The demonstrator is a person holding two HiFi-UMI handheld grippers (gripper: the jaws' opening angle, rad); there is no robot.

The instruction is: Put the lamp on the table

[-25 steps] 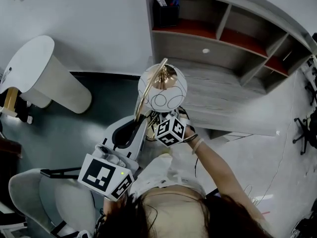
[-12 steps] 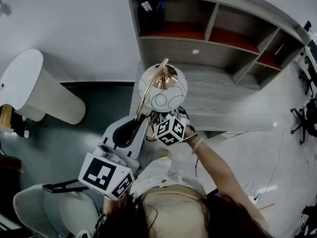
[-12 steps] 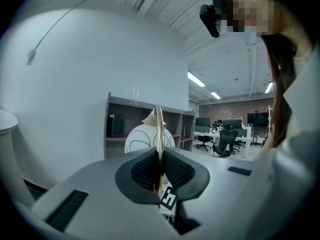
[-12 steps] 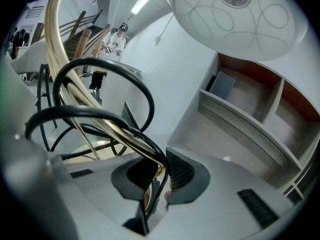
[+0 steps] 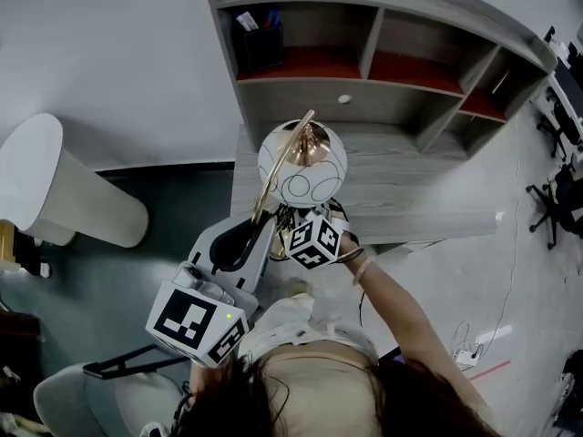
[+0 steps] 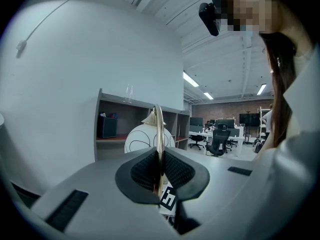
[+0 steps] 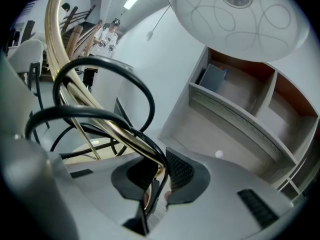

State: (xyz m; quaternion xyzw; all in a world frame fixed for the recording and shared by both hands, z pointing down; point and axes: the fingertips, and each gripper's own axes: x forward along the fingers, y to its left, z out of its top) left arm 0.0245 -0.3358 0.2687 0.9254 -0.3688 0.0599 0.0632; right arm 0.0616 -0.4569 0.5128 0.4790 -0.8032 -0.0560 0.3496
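1. Head view: a grey wooden table (image 5: 428,185) with a shelf unit (image 5: 383,12) at its back stands against a white wall (image 5: 109,53). Dark floor (image 5: 137,212) lies left of the table, pale floor (image 5: 474,271) in front of it. A black pen pot (image 5: 262,45) sits in the shelf unit's left compartment, and a white rounded stand (image 5: 64,185) is well left of the table. The lamp (image 5: 301,164), a white globe on a brass arc (image 5: 264,194), is held in the air over the table's near left edge, not touching its top.
2. Left gripper view: the left gripper (image 6: 159,171) has its pads pressed tight on the thin brass arc, which rises upright between them. The globe and shelf unit show beyond, with office chairs (image 6: 217,143) far right of the table.
3. Right gripper view: the right gripper (image 7: 159,176) is nearly closed, pinching the lamp's brass rods and a black cord (image 7: 100,69) between its pads. The globe hangs overhead, with the bare table top beyond.
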